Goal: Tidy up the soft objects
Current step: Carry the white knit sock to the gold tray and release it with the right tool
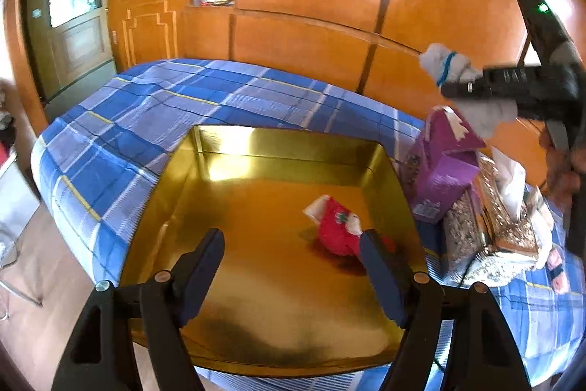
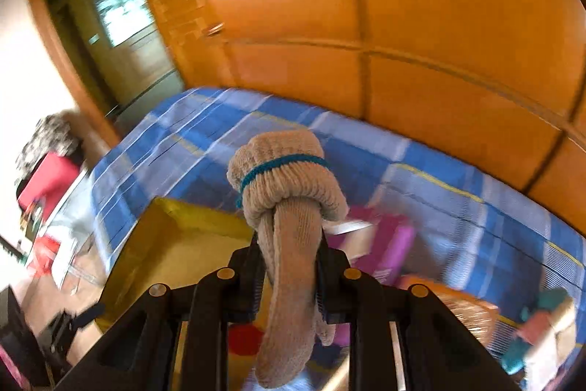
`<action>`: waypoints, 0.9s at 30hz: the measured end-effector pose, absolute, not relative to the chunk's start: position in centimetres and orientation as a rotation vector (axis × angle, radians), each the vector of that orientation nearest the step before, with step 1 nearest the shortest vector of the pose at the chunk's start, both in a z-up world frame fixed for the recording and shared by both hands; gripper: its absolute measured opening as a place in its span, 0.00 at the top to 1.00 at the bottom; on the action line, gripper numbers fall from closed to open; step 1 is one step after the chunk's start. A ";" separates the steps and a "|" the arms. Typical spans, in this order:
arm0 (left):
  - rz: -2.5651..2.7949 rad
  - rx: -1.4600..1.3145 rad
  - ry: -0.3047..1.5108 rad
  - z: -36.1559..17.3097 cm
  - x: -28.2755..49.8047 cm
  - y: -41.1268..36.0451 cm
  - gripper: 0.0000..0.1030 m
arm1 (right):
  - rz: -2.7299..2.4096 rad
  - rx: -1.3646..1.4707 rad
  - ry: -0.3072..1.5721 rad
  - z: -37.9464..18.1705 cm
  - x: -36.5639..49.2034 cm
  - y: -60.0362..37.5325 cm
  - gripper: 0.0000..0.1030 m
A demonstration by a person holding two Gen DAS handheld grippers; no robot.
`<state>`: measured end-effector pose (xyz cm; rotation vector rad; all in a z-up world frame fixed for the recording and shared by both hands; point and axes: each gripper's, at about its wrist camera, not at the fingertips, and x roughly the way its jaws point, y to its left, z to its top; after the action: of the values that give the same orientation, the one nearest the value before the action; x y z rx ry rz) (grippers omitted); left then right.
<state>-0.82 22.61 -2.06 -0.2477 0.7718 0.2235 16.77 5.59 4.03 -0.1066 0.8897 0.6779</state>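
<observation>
Right gripper (image 2: 289,266) of mine is clamped on a rolled glove (image 2: 289,185), its long axis running along the fingers, cuff roll out front. Left gripper (image 1: 293,266) hangs wide with nothing between its jaws, over the gold tray (image 1: 175,171) at the bed's (image 1: 146,105) near edge. A red sock (image 1: 338,226) lies inside. From my right hand the tray sits down-left, so I judge that hand makes the drop.

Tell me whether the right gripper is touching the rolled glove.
Touching. The right wrist view shows the right gripper with its jaws clamped on the rolled glove, which is squeezed narrow between the pads.
</observation>
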 end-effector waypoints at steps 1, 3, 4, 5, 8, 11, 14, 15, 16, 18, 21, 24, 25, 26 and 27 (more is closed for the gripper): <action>0.233 -0.251 0.767 -2.0 -0.9 22.9 0.25 | 0.707 -0.126 0.897 3.6 16.0 6.4 0.79; 0.264 -0.255 0.752 -1.7 -1.3 23.6 0.25 | 0.759 -0.166 0.913 2.4 14.2 7.8 0.79; 0.275 -0.256 0.744 -1.6 -1.4 23.8 0.24 | 0.773 -0.179 0.919 2.0 13.6 8.2 0.79; 0.283 -0.257 0.738 -1.5 -1.5 24.0 0.23 | 0.789 -0.194 0.928 1.3 12.8 8.6 0.79; 0.302 -0.258 0.725 -1.3 -1.8 24.6 0.22 | 0.827 -0.216 0.957 -0.6 10.8 9.5 0.79; 0.309 -0.266 0.717 -1.1 -2.1 24.9 0.20 | 0.862 -0.218 0.984 -2.2 9.1 10.2 0.79; 0.317 -0.278 0.709 -1.1 -2.2 25.3 0.17 | 0.905 -0.213 1.025 -3.8 7.4 11.0 0.78; 0.323 -0.285 0.706 -1.0 -2.3 25.6 0.16 | 0.915 -0.214 1.036 -4.1 7.1 11.1 0.78; 0.329 -0.288 0.705 -1.0 -2.4 25.8 0.16 | 0.920 -0.222 1.046 -4.7 6.5 11.2 0.76; 0.339 -0.296 0.704 -1.0 -2.4 26.2 0.16 | 0.913 -0.242 1.052 -5.5 5.9 11.4 0.76; 0.346 -0.301 0.707 -1.1 -2.3 26.5 0.16 | 0.904 -0.276 1.091 -7.2 5.1 11.4 0.74; 0.344 -0.297 0.711 -1.3 -2.3 26.3 0.16 | 0.868 -0.275 1.115 -8.3 5.1 11.0 0.64; 0.340 -0.294 0.714 -1.4 -2.2 26.2 0.16 | 0.863 -0.264 1.115 -8.4 5.1 10.7 0.60; 0.338 -0.289 0.714 -1.4 -2.1 26.1 0.16 | 0.862 -0.254 1.113 -8.3 5.1 10.6 0.57; 0.335 -0.284 0.715 -1.4 -2.1 26.0 0.16 | 0.861 -0.242 1.109 -8.2 5.1 10.3 0.57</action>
<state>-2.15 25.97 -1.45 -0.2839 0.7151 0.3347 5.09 10.33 -8.17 -0.2416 1.1086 0.8610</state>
